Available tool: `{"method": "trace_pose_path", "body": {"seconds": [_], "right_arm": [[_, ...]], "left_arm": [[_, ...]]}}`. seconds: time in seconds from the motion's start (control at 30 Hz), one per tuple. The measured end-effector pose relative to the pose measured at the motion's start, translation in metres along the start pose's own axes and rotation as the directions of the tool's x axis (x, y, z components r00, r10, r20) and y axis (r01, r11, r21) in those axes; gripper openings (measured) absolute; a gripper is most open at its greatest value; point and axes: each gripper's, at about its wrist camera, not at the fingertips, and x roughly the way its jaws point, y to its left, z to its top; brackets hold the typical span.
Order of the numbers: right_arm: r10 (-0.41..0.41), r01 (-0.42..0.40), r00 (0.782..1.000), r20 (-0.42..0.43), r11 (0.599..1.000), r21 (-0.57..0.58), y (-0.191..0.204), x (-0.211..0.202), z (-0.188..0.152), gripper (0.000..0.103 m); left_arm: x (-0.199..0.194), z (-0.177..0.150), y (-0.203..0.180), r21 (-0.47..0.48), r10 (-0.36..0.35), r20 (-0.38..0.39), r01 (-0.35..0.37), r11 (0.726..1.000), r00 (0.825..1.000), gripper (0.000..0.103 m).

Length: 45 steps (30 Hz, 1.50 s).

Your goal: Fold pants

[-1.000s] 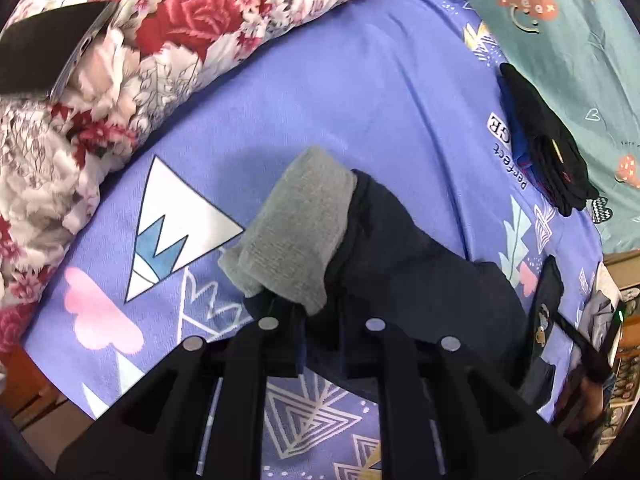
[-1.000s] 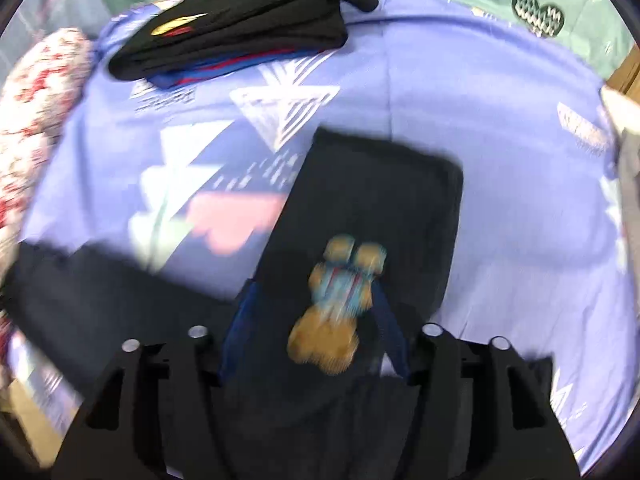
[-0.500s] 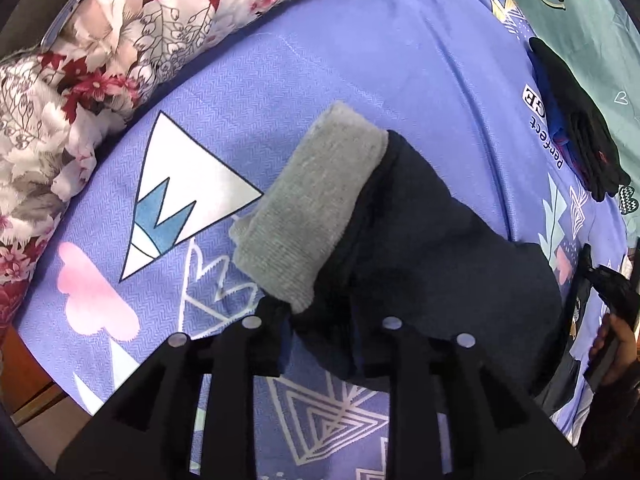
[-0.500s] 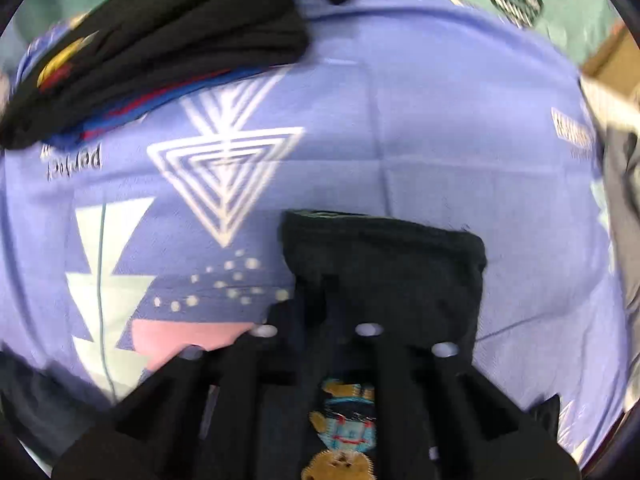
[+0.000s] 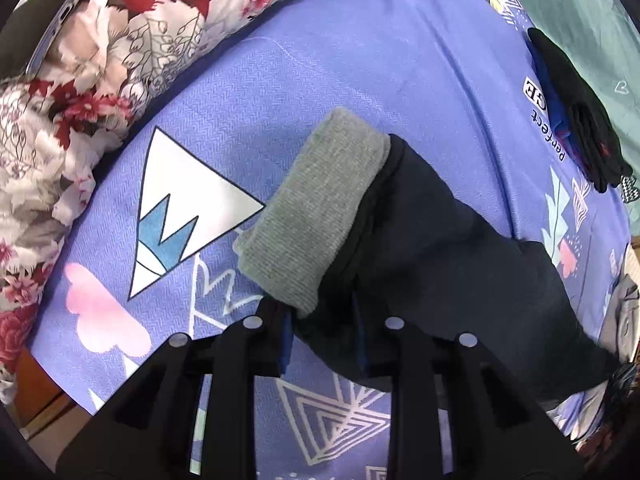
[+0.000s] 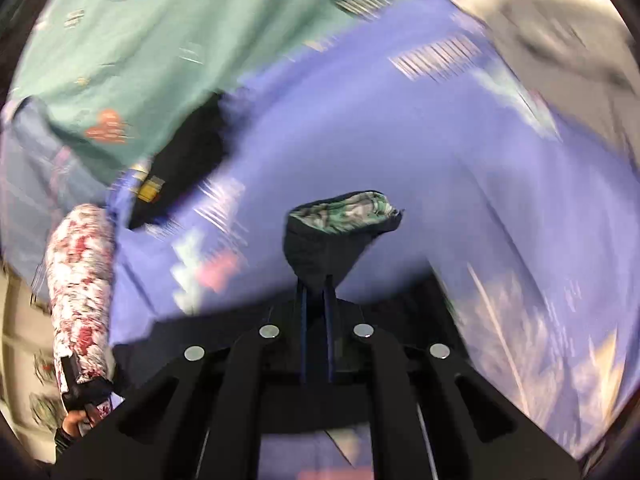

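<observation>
Dark navy pants [image 5: 460, 264] with grey ribbed cuff [image 5: 316, 216]; green-and-white patterned lining shows in the right wrist view. Periwinkle-blue sheet [image 5: 360, 72] printed with white triangles and a pink cloud; red, white and cream floral quilt [image 5: 100, 64] upper left. Teal cloth [image 5: 580, 12] with orange prints upper right, black folded clothes [image 5: 580, 120] beside it.

Right gripper [image 6: 316, 300], lower centre: jaws closed on a bunch of dark pants [image 6: 320, 244], green patterned lining shown at top. Purple sheet [image 6: 400, 152] across centre, blurred. Teal cloth [image 6: 160, 40] at upper left. Floral quilt [image 6: 80, 288] at left edge. Black garment [image 6: 192, 152] left of centre.
</observation>
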Motion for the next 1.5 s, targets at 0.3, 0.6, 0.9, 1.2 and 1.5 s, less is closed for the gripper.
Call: {"method": "trace_pose_path", "body": {"seconds": [0.3,0.6,0.9,1.2,1.5], "right_arm": [[-0.02,0.051,0.989,-0.149,0.976,0.21,-0.07,0.029,-0.066,0.024],[-0.147,0.162,0.983,-0.109,0.975,0.15,-0.049,0.031,-0.04,0.007],[-0.132,0.135,0.99,-0.047,0.989,0.062,-0.023,-0.014,-0.037,0.006],[-0.26,0.271,0.949,-0.179,0.962,0.038,-0.049,0.028,-0.055,0.046],[-0.214,0.235,0.965,-0.152,0.963,0.131,-0.058,0.038,-0.044,0.018]], "left_arm": [[-0.004,0.001,-0.005,0.036,0.025,0.004,-0.025,0.999,1.0,0.026],[-0.001,0.0,0.006,-0.04,-0.03,0.034,0.031,0.999,0.999,0.019],[-0.018,-0.002,-0.01,0.075,0.009,0.042,-0.012,0.997,0.999,0.013],[-0.016,0.003,0.002,0.051,-0.02,0.032,0.018,0.999,0.999,0.013],[0.003,0.0,-0.012,0.121,0.141,0.033,-0.144,0.982,0.989,0.038]]}}
